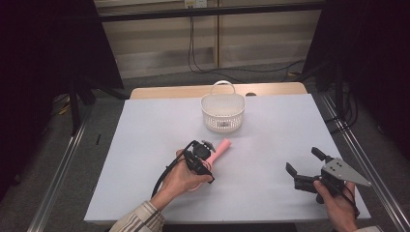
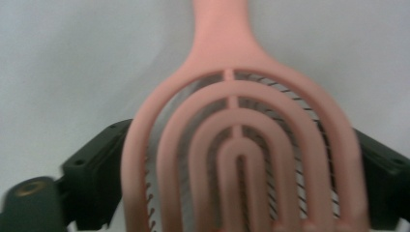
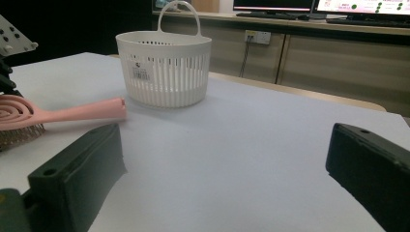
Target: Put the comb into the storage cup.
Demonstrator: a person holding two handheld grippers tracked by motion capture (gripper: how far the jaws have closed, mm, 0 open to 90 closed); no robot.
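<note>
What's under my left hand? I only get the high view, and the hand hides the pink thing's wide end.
Observer: A pink hairbrush. The left gripper view shows its vented head with arched slots.
Operator: Is the head inside the claw?
Observer: Yes, it lies between the jaws of the left claw, one jaw at each edge.
Operator: Bristles up or down?
Observer: Down, resting on the table, as the right gripper view shows.
</note>
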